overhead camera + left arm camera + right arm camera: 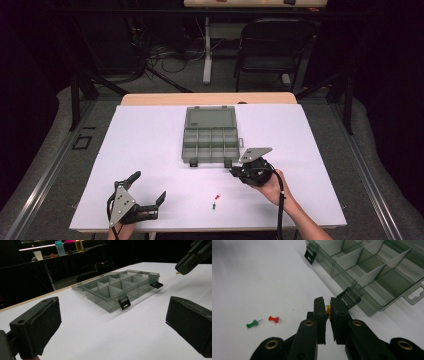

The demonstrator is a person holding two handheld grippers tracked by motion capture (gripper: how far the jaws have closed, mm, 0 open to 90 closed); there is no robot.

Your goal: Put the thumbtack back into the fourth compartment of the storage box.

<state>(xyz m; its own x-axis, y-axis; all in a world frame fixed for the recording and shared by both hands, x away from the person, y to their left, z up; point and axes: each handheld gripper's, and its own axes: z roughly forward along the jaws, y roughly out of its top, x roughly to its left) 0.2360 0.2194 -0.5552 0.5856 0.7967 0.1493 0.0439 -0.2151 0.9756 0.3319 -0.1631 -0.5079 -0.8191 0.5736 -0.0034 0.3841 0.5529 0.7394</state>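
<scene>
Right claw (327,315): the jaws are closed on a small yellow plastic push pin (328,309), pinched between the flat black pads. In the left claw view the pin's yellow tip protrudes below the right claw (180,270), which hangs clear of the counter.

Left claw (150,191): the jaws stand wide apart with nothing between them. The pads (47,325) are matte, slightly grainy rectangular blocks. This claw rests low at the near edge of the counter.

To the left of the right claw, on the white counter (249,277), lie a red plastic push pin (273,319) and a green plastic push pin (252,324), both on their sides, close together but apart, thin metal points showing.

Just beyond the right claw's tips stands the translucent grey plastic compartment box (372,272), lid folded fully back. Its thin upright dividers form rows of rectangular cells, smooth and glossy; all cells in view appear empty. A black hinged latch (350,298) at the box's front wall sits directly ahead of the right claw's tips.

Progress, as judged: the work is at an early stage. One pin is picked up and carried near the box but not yet deposited. Two pins remain on the counter to be collected. The lid remains to be closed, if required.
</scene>
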